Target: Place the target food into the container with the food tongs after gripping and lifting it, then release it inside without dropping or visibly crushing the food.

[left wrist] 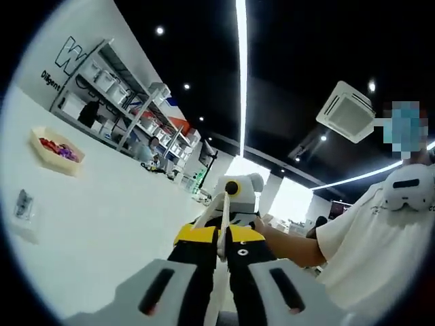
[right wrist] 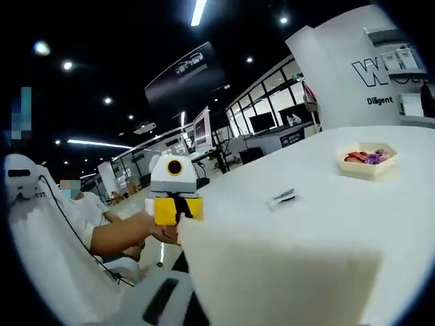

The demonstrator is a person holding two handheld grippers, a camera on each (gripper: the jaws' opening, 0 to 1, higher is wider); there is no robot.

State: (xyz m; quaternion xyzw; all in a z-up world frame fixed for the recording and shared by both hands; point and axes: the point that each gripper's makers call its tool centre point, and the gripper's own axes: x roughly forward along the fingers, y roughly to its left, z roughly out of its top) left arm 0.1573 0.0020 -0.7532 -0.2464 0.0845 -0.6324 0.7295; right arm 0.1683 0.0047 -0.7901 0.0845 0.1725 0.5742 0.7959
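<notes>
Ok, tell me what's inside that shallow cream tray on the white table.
The cream tray holds red pieces and a few purple ones, piled loosely; the left gripper view shows the same. What kind of food they are is too small to tell, and the near wall hides the tray's floor.

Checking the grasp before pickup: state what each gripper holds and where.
Right gripper: a pale flat thing, likely the tongs, by its near end. Left gripper: cannot tell.

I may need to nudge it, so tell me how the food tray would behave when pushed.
The tray looks shallow and wide, so it should slide rather than tip. The table looks smooth, so probably little drag.
</notes>
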